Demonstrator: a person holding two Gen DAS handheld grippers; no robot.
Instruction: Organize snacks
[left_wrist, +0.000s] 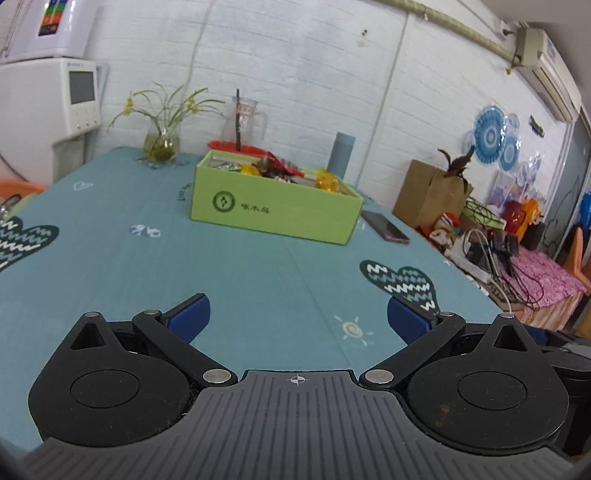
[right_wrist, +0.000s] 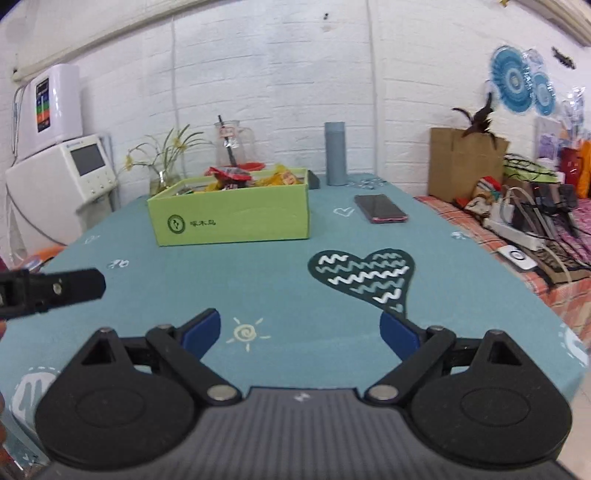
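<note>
A lime-green box (left_wrist: 273, 212) (right_wrist: 229, 218) filled with wrapped snacks (left_wrist: 280, 170) (right_wrist: 236, 177) in red, yellow and silver stands on the teal tablecloth (left_wrist: 184, 266) (right_wrist: 221, 280) at the far side. My left gripper (left_wrist: 298, 319) hovers open over the near cloth, well short of the box, nothing between its blue pads. My right gripper (right_wrist: 300, 330) is likewise open and empty, above the cloth by a sun drawing. In the right wrist view a black finger (right_wrist: 62, 286) of the left gripper pokes in from the left edge.
A dark phone (left_wrist: 384, 225) (right_wrist: 380, 208) lies right of the box. A grey cylinder (left_wrist: 341, 153) (right_wrist: 335, 153), a glass jug (left_wrist: 243, 120) (right_wrist: 232, 142) and a plant vase (left_wrist: 160, 142) (right_wrist: 164, 173) stand along the back wall. A cluttered side table (left_wrist: 517, 258) (right_wrist: 535, 229) is to the right.
</note>
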